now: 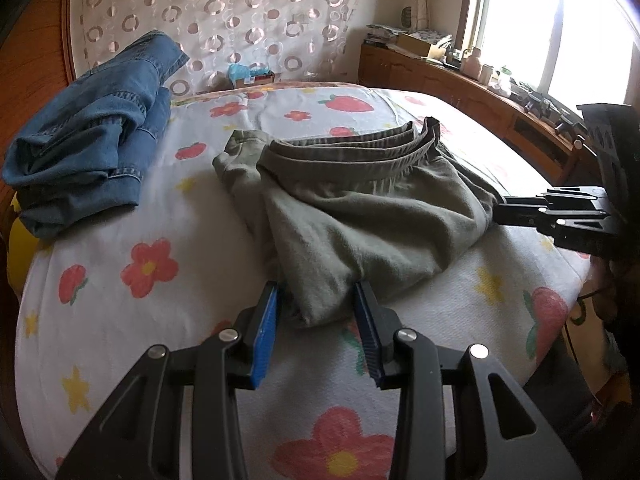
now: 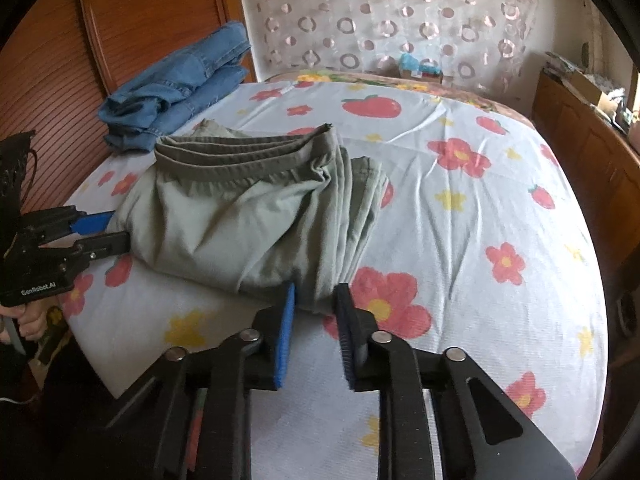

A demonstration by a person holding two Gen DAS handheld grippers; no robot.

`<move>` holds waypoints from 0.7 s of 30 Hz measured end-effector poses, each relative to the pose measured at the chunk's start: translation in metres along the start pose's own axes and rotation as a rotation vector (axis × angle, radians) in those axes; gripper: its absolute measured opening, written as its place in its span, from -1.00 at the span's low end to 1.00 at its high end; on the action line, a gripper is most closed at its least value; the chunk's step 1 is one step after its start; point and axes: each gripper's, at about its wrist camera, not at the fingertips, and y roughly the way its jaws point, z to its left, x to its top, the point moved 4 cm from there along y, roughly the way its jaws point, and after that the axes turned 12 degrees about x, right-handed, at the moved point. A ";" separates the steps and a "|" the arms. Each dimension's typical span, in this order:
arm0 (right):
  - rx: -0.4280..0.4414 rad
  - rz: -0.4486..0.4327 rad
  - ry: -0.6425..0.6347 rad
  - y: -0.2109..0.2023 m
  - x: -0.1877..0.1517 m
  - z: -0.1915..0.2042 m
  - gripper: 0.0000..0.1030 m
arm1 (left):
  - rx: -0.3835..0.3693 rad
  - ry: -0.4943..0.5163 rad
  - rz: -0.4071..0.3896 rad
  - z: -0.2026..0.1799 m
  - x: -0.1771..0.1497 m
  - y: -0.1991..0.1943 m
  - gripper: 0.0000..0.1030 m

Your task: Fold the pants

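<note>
Olive-green pants [image 1: 360, 216] [image 2: 224, 224], folded into a thick bundle, lying mid-bed on a white sheet [image 1: 200, 240] printed with red flowers, yellow stars and strawberries. Elastic waistband [image 1: 352, 148] stacked in several layers at the far end, turned toward the headboard; folded edges in a fanned stack along the side seen at right from the right wrist.

Left gripper [image 1: 318, 292] [image 2: 116, 228] angled down at the near left corner of the bundle, blue pads narrowed onto a wad of cloth, fabric filling the gap and touching both pads. From the other camera, same claw seen side-on, one blue pad above and one black finger below, pinching the edge of the pants.

Right gripper [image 2: 316, 292] [image 1: 500, 210] at the near right corner, claw drawn narrow around the folded layers, cloth between the pads; probably clamped, though contact on the dark right-hand pad hard to make out. A few fingers of a hand [image 2: 32, 320] just visible under the left gripper's handle.

Blue denim jeans [image 1: 88, 140] [image 2: 176, 92] heaped loosely at the far left of the bed, well apart from the olive bundle. Beyond, a pale curtain with ring patterns [image 1: 240, 12], a small box [image 1: 252, 74] at the head of the bed, a wooden cabinet [image 1: 460, 84] cluttered on top, and a bright window [image 1: 540, 20].
</note>
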 end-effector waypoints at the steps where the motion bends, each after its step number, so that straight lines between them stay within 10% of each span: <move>1: 0.007 -0.003 0.008 -0.001 0.000 -0.002 -0.77 | 0.001 0.000 -0.002 0.000 0.000 0.000 -0.28; 13: -0.049 -0.026 0.007 -0.010 0.001 -0.009 -0.93 | 0.000 0.005 -0.015 0.001 0.000 0.000 -0.29; 17: -0.037 -0.038 0.013 -0.010 0.001 -0.009 -0.93 | -0.021 -0.006 -0.023 0.001 0.001 -0.001 -0.78; 21: -0.066 -0.041 0.005 -0.010 0.001 -0.010 -0.94 | -0.015 -0.040 -0.048 0.011 0.005 -0.011 -0.87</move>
